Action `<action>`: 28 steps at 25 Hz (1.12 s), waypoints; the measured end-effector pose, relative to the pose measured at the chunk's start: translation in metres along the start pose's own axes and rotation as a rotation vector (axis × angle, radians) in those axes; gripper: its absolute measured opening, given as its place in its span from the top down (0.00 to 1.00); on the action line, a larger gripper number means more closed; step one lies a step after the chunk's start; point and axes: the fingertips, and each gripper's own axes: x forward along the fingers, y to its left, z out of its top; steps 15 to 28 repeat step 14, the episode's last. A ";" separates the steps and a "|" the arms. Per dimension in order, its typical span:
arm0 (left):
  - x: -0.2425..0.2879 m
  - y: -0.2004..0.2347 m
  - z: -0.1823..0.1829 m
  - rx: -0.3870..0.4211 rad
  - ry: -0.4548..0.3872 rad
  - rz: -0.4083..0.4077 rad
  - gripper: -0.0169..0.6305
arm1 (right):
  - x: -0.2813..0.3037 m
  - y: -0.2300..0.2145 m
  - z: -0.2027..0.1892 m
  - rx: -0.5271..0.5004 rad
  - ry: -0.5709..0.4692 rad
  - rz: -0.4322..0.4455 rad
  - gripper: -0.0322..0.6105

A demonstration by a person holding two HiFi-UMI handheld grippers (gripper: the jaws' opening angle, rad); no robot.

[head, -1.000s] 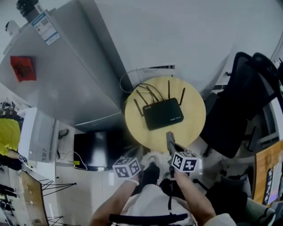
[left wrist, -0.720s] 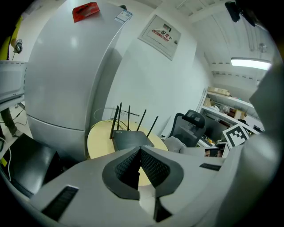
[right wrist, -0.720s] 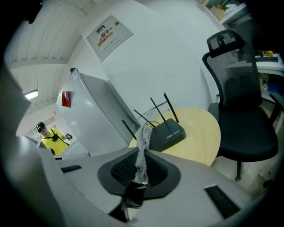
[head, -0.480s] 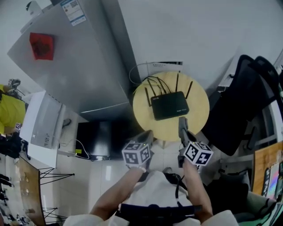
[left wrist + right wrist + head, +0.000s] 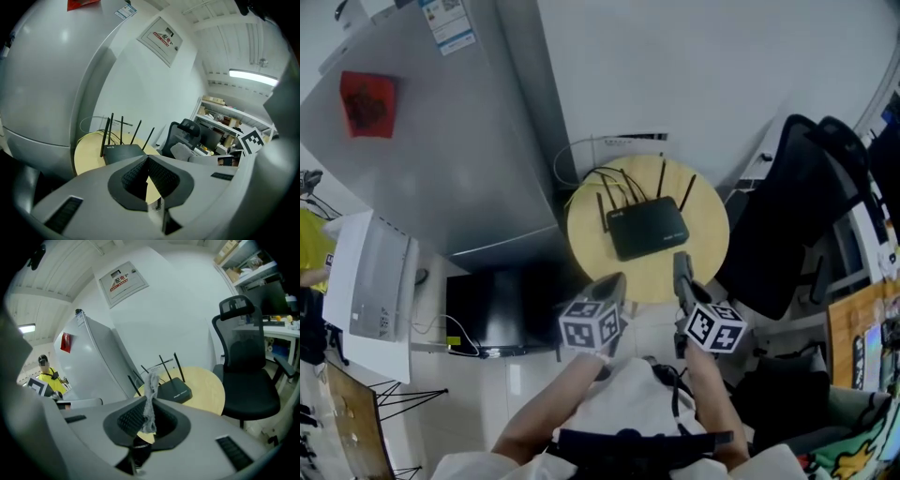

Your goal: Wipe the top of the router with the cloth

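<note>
A black router (image 5: 647,228) with several upright antennas lies on a small round wooden table (image 5: 698,258). Both grippers hover short of the table's near edge. My right gripper (image 5: 681,267) points at the router, and in the right gripper view my right gripper (image 5: 150,403) is shut on a thin grey cloth (image 5: 151,383) that sticks up between the jaws, with the router (image 5: 174,391) beyond it. My left gripper (image 5: 611,285) is beside it, and the left gripper view shows my left gripper (image 5: 148,160) shut on nothing, the router (image 5: 123,152) ahead. In the head view the cloth cannot be made out.
A tall grey refrigerator (image 5: 441,141) stands left of the table. A black office chair (image 5: 797,225) stands close on the right. Cables (image 5: 581,173) loop behind the router against the white wall. A dark cabinet (image 5: 502,314) sits low at the left.
My left gripper has come up from near my lap to level with the right one. Both now sit a little closer to the table edge. The router has not moved.
</note>
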 end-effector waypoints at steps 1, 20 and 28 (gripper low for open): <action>0.002 0.000 0.001 0.001 0.000 -0.011 0.98 | 0.001 0.000 0.000 0.001 -0.002 -0.006 0.89; -0.006 0.035 0.005 -0.006 0.037 -0.068 0.98 | 0.025 0.035 -0.017 0.035 -0.002 -0.018 0.89; -0.006 0.035 0.005 -0.006 0.037 -0.068 0.98 | 0.025 0.035 -0.017 0.035 -0.002 -0.018 0.89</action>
